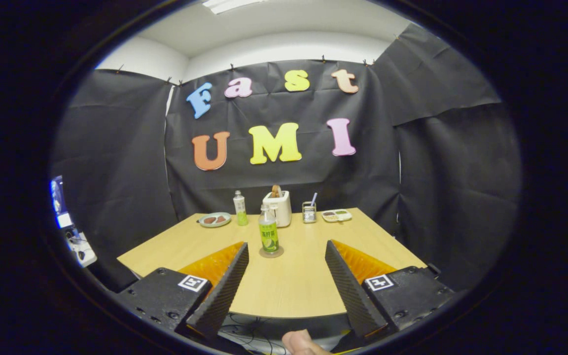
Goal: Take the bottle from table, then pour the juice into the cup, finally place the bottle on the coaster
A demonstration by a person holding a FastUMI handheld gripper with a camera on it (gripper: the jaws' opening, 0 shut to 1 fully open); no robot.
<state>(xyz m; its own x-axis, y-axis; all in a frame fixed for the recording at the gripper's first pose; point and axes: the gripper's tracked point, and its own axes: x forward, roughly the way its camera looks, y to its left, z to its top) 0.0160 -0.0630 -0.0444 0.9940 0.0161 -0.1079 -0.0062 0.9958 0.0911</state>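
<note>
right now i see my gripper (286, 256) with its fingers spread wide and holding nothing. beyond them, the bottle (268, 231) stands upright on the coaster (271, 253) on the wooden table (284, 286), well ahead of the toaster (278, 207).

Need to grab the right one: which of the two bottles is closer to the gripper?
The bottle on the coaster, just ahead of the open fingers. The other bottle stands farther back beside the plate.
</note>
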